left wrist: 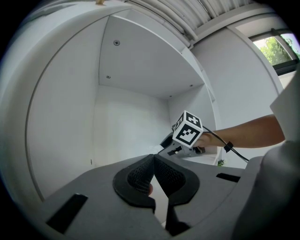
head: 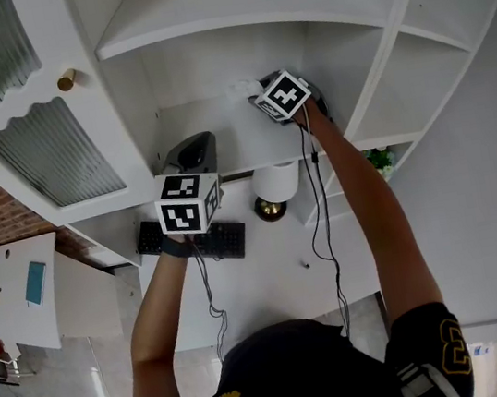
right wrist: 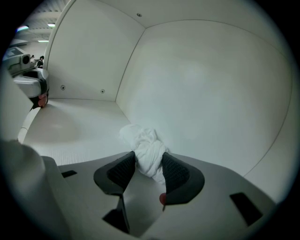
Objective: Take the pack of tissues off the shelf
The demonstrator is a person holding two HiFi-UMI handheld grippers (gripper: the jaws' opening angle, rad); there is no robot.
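Shelf [right wrist: 70, 126] bears one tissue pack [right wrist: 146, 149], gripped by right claw [right wrist: 148, 157].

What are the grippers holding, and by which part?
The right gripper pinches the white pack of tissues by its near end, on the shelf. The left gripper is shut and holds nothing.
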